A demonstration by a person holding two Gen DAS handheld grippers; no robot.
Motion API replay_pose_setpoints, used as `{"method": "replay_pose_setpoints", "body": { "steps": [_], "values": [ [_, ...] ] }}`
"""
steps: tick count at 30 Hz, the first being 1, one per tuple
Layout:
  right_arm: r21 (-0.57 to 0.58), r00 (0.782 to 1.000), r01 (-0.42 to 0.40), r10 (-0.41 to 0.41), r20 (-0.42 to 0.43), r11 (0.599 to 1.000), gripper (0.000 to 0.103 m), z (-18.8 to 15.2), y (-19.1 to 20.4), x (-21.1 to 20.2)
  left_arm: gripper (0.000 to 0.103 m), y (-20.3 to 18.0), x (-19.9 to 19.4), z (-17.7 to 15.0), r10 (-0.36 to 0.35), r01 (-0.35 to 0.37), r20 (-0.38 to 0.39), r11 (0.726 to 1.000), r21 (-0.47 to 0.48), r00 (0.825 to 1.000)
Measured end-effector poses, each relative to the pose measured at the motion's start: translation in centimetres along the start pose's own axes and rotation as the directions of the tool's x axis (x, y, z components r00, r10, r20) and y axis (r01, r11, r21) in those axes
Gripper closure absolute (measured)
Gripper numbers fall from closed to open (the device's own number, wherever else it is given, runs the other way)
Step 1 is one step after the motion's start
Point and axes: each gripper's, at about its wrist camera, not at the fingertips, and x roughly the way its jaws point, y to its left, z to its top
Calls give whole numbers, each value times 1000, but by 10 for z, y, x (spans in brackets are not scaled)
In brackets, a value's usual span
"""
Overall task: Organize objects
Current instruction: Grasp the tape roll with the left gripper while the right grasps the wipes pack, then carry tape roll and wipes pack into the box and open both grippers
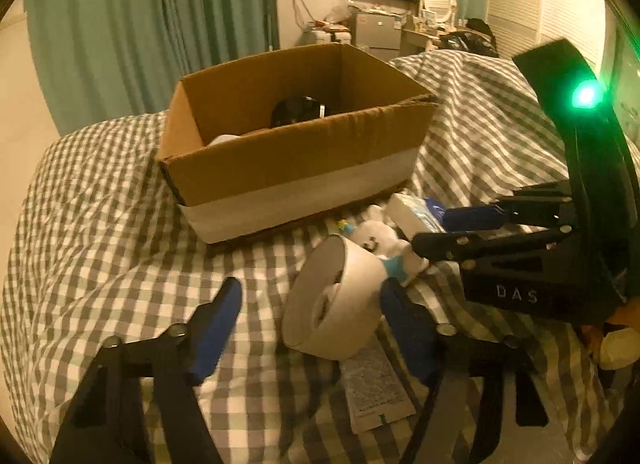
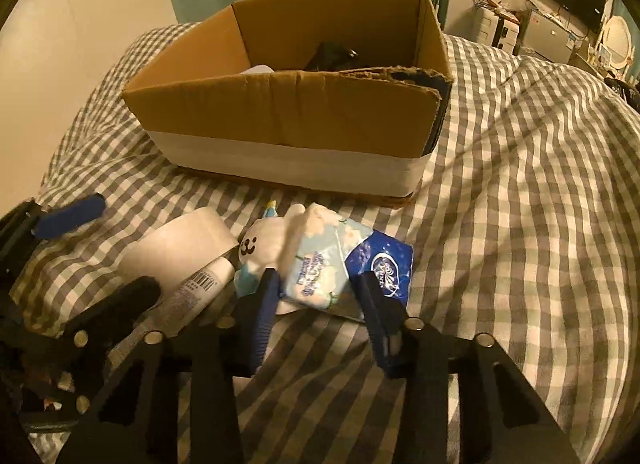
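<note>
Right wrist view: I am spreading my right gripper (image 2: 316, 304) jaws around the tissue pack (image 2: 320, 260) on the bed (image 2: 520, 204), near the box (image 2: 288, 120). The toy (image 2: 264, 244) is touching it, risking a snag. My left gripper (image 1: 310, 328) jaws are also gaping around the roll (image 1: 332, 300).

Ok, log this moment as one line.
left hand-held gripper open at tape roll | right hand-held gripper open around tissue pack | box waiting

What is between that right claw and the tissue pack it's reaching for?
Nothing visible. The open right gripper already straddles the tissue pack; the plush toy only lies against the pack's left side.
</note>
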Motion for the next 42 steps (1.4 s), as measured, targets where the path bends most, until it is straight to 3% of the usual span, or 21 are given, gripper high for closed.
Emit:
{"method": "replay_pose_setpoints", "body": {
  "steps": [2,5,11,25,42],
  "values": [
    [3,1000,-3,3,15,1000,72,-1,0,-4,54,-4,1,1,-38,38,-3,999,13,999],
    [10,999,-9,9,32,1000,75,-1,1,-7,71,-10,2,2,-57,57,-2,998,30,998],
    [10,999,-9,9,54,1000,78,2,2,-13,87,-20,1,3,-61,61,3,996,70,998],
    [-29,993,12,-9,118,1000,85,8,12,-45,97,-3,-20,10,-33,34,26,999,-27,999],
    [-103,978,46,-24,206,994,87,8,43,-101,98,6,-60,19,23,-19,69,998,-62,997]
  ]
}}
